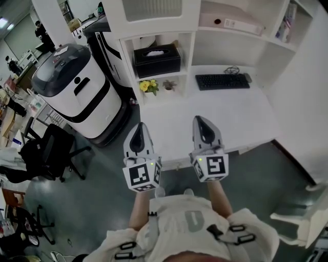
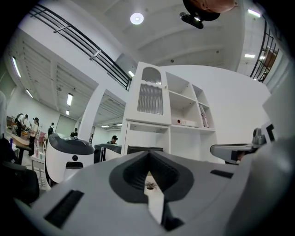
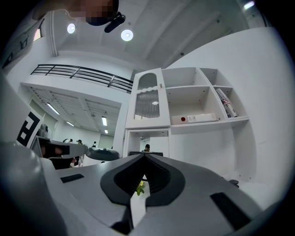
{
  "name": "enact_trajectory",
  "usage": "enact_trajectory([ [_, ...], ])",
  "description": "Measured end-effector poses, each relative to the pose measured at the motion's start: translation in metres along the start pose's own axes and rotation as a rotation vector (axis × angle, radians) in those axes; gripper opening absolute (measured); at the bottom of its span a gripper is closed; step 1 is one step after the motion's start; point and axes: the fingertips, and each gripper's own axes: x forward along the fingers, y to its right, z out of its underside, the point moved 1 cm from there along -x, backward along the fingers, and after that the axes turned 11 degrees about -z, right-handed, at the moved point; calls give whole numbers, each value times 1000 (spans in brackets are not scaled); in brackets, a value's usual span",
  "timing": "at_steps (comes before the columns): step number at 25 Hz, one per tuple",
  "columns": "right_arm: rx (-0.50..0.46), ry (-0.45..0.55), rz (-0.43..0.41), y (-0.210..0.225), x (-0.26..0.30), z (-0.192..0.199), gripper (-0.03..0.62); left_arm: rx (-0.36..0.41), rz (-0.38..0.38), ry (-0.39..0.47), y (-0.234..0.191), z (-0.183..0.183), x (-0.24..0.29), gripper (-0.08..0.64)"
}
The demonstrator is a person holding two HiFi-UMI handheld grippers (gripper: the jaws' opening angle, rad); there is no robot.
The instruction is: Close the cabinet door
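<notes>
The cabinet door [image 1: 154, 7] is a white frame with ribbed glass at the upper left of the white shelf unit. It lies flush with its frame in the left gripper view [image 2: 151, 94] and the right gripper view [image 3: 148, 101]. Both grippers are held side by side over the front edge of the white desk [image 1: 246, 123], well below the door and apart from it. The left gripper [image 1: 139, 125] [image 2: 148, 159] has its jaws together with nothing between them. The right gripper [image 1: 201, 118] [image 3: 144, 159] is likewise shut and empty.
On the desk lie a black keyboard [image 1: 222, 81], yellow flowers [image 1: 148, 86] and a small potted plant [image 1: 168, 85]; a black tissue box [image 1: 157, 60] sits in the shelf above. A white-and-black robot [image 1: 77, 89] and a black office chair [image 1: 48, 151] stand left, a white chair [image 1: 302, 220] right.
</notes>
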Motion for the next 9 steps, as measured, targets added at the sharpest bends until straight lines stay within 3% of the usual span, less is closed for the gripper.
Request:
enact_trajectory([
  [9, 22, -30, -32, -5, 2, 9, 3, -6, 0, -14, -3, 6, 3, 5],
])
